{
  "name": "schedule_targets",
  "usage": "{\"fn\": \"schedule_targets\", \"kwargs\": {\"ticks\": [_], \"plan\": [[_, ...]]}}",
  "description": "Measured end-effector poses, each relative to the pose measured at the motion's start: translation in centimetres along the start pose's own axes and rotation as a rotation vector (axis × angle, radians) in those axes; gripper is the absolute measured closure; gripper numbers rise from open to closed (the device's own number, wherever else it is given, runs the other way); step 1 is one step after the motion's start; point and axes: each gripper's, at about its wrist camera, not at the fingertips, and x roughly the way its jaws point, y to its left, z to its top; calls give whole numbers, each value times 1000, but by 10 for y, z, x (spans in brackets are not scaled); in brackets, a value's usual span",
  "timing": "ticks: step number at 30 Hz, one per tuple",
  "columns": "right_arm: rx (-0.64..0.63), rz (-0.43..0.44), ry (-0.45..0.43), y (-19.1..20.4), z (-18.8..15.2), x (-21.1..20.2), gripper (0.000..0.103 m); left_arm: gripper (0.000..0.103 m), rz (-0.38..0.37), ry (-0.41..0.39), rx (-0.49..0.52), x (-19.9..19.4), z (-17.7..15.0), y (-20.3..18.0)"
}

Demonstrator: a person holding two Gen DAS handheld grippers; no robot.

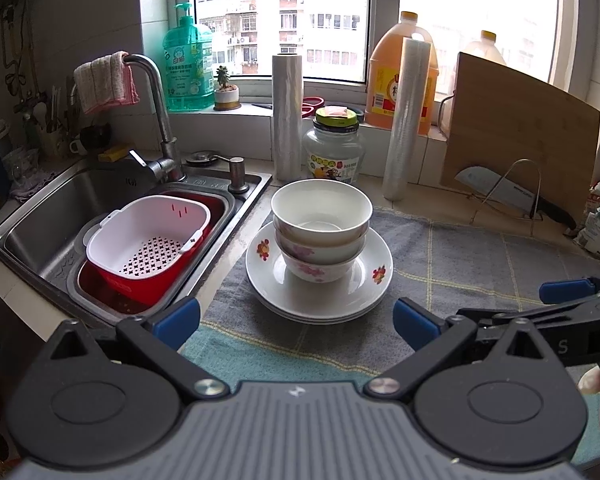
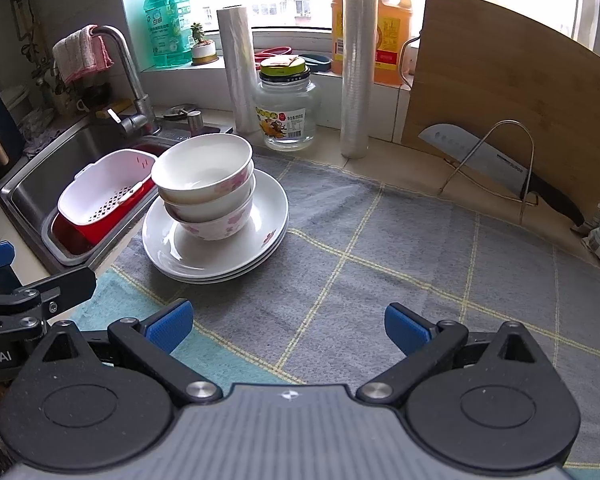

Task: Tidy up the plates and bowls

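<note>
**Bowls Stacked on Plates Beside the Sink**

While both grippers hang back over the checked cloth (image 2: pixel 380 240), the crockery sits in one pile just right of the sink (image 1: pixel 32 220). Three bowls (image 1: pixel 321 216) are nested upright, mouths facing up, on a stack of white plates (image 1: pixel 320 304) that lie flat on the cloth's corner nearest the sink. From the right wrist view the bowl stack (image 2: pixel 204 176) leans slightly toward the sink, off-centre on the plates (image 2: pixel 268 208). Pink flower prints mark the bowl sides; red and orange flowers mark the top plate's rim.

The left gripper (image 1: pixel 296 320) has its blue-padded fingers spread wide, holding nothing, pointing at the pile from the near side. The right gripper (image 2: pixel 288 326) is likewise spread and empty, aimed at bare cloth farther from the sink than the pile. "bot.AI" can be read on the left gripper's body in the right wrist view.

Inside the sink rests a white colander (image 1: pixel 148 236) set in a red basin (image 1: pixel 112 280). Behind the pile, away from the sink's front, stands a glass jar (image 1: pixel 332 152) with a fruit-picture label whose writing is too small to read. A green soap bottle (image 1: pixel 188 64) and an orange oil jug (image 1: pixel 400 76) carry labels, also unreadable. A knife (image 2: pixel 484 164) leans on a wire rack against a wooden cutting board (image 2: pixel 500 80), well apart from the sink.
</note>
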Motion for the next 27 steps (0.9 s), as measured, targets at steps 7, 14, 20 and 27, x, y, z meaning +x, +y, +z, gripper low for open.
{"fn": "schedule_targets", "kwargs": {"ticks": [7, 14, 20, 27], "plan": [[-1, -4, 0, 0, 1, 0, 0, 1, 2, -1, 2, 0, 1, -1], [-4, -9, 0, 1, 3, 1, 0, 1, 3, -2, 3, 1, 3, 2], [-7, -17, 2, 3, 6, 2, 0, 1, 1, 0, -1, 2, 4, 5], [-5, -22, 5, 6, 8, 4, 0, 1, 1, 1, -1, 3, 5, 5]]}}
